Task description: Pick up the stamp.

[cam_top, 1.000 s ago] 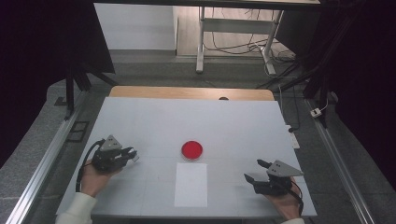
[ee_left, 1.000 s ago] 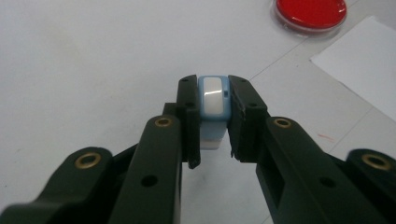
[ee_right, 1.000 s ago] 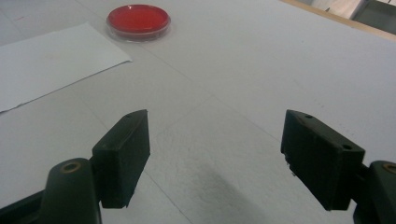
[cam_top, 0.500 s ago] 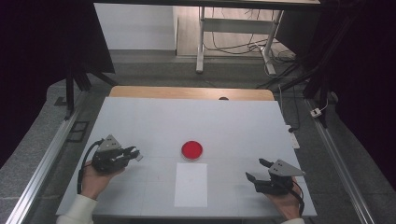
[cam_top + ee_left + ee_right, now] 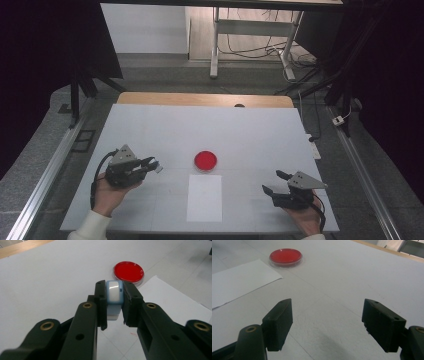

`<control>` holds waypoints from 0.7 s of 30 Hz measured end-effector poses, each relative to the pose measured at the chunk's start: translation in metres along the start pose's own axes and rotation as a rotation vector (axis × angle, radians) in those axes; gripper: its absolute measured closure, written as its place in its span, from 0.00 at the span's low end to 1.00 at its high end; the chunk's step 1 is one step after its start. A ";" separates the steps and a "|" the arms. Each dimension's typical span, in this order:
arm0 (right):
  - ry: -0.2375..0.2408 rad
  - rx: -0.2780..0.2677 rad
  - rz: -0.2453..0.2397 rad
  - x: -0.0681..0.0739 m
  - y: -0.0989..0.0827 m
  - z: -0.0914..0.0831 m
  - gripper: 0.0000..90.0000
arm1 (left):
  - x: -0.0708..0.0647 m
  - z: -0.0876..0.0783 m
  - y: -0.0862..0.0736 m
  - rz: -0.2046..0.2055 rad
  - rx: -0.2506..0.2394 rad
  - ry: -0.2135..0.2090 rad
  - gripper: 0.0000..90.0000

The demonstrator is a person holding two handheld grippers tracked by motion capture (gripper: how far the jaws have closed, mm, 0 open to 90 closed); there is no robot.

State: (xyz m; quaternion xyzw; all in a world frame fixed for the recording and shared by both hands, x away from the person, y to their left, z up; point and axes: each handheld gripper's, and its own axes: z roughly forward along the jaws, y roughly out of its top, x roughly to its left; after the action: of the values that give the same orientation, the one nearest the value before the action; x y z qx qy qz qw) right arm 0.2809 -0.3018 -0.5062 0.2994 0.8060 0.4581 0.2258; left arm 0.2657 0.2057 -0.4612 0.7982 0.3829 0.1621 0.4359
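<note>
My left gripper [image 5: 150, 164] is at the table's left, shut on a small light-blue and white block [image 5: 114, 295] that sits between its pads [image 5: 101, 296]; the block [image 5: 158, 166] pokes out toward the middle of the table. A round red dish [image 5: 205, 160] lies at the centre, ahead of the block [image 5: 128, 271]. Just in front of it lies a white sheet of paper [image 5: 204, 197]. My right gripper [image 5: 272, 183] rests low at the front right, jaws wide apart with nothing between them [image 5: 327, 322]; the dish [image 5: 285, 256] and the paper [image 5: 239, 281] lie to its far left.
The white tabletop [image 5: 250, 135] ends in a wooden strip [image 5: 200, 99] at the back. Metal rails [image 5: 45, 185] run along both sides. A table frame and cables [image 5: 250, 45] stand on the floor beyond.
My left gripper has lifted a little and moved right toward the red dish with the block in it. The right gripper has stayed put.
</note>
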 end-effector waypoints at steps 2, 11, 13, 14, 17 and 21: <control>-0.002 -0.001 0.002 0.000 0.000 0.000 0.27 | -0.002 0.001 0.001 0.001 -0.004 -0.007 0.84; -0.010 0.008 -0.003 0.000 -0.001 0.000 0.27 | -0.015 0.010 0.007 0.006 -0.013 -0.051 0.84; -0.006 0.008 -0.002 0.000 -0.001 0.000 0.27 | -0.018 0.013 0.009 0.010 -0.013 -0.063 0.84; -0.006 0.009 -0.003 0.000 -0.001 0.000 0.27 | -0.020 0.015 0.010 0.014 -0.013 -0.069 0.84; -0.007 0.012 -0.004 0.001 -0.001 0.001 0.27 | -0.025 0.019 0.013 0.013 -0.018 -0.089 0.84; -0.013 0.015 -0.010 0.001 -0.001 0.001 0.27 | -0.032 0.025 0.017 0.007 -0.027 -0.123 0.84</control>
State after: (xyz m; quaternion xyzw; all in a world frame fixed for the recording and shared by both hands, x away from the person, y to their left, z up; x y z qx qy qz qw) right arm 0.2805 -0.3010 -0.5074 0.3000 0.8094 0.4490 0.2308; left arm 0.2672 0.1617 -0.4592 0.8021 0.3504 0.1193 0.4687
